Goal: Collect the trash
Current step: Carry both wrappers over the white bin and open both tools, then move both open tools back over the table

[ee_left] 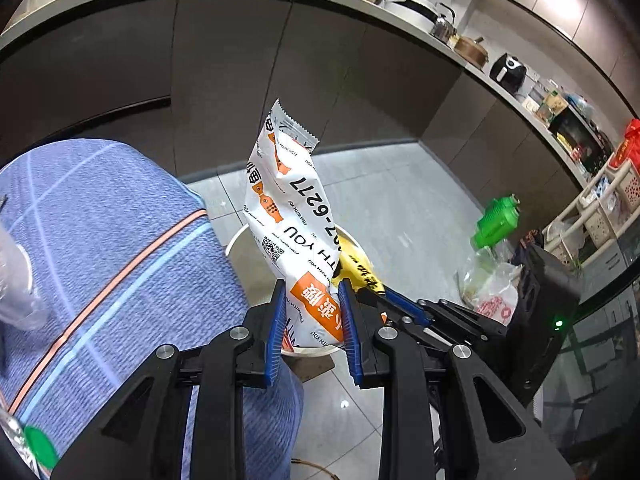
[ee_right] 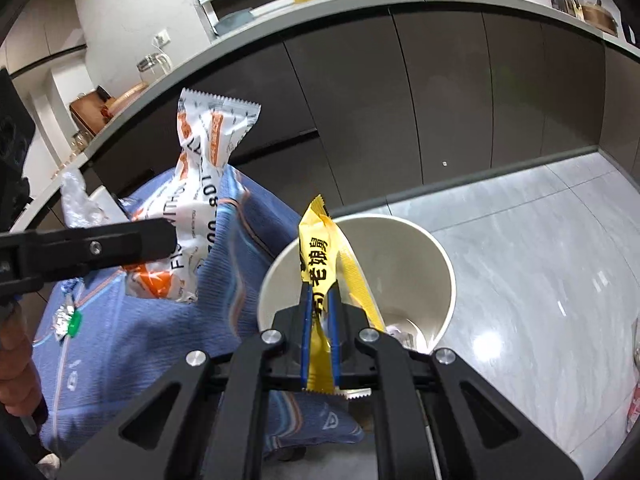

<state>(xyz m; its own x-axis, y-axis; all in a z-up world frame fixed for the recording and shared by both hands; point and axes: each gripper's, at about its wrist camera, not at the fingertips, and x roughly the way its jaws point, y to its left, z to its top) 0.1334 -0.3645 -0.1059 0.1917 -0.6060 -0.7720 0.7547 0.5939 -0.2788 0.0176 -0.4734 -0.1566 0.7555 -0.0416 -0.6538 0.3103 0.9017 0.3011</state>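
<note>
My left gripper [ee_left: 313, 286] is shut on a white and orange wrapper [ee_left: 286, 216] and holds it upright over a white paper cup [ee_left: 240, 242]. The wrapper also shows in the right wrist view [ee_right: 200, 184], with the left gripper's arm [ee_right: 88, 248] across it. My right gripper [ee_right: 321, 290] is shut on a yellow wrapper [ee_right: 320, 256] at the mouth of the white cup [ee_right: 400, 260]. The yellow wrapper [ee_left: 358, 268] and right gripper [ee_left: 400, 304] show beside the cup in the left wrist view.
A blue striped cloth [ee_left: 120, 260] lies at the left of the cup. A green bottle [ee_left: 496, 220] and plastic bags [ee_left: 488, 284] sit at the right. Dark kitchen cabinets [ee_right: 440, 100] and a cluttered counter run behind. Grey tile floor [ee_right: 540, 260] lies below.
</note>
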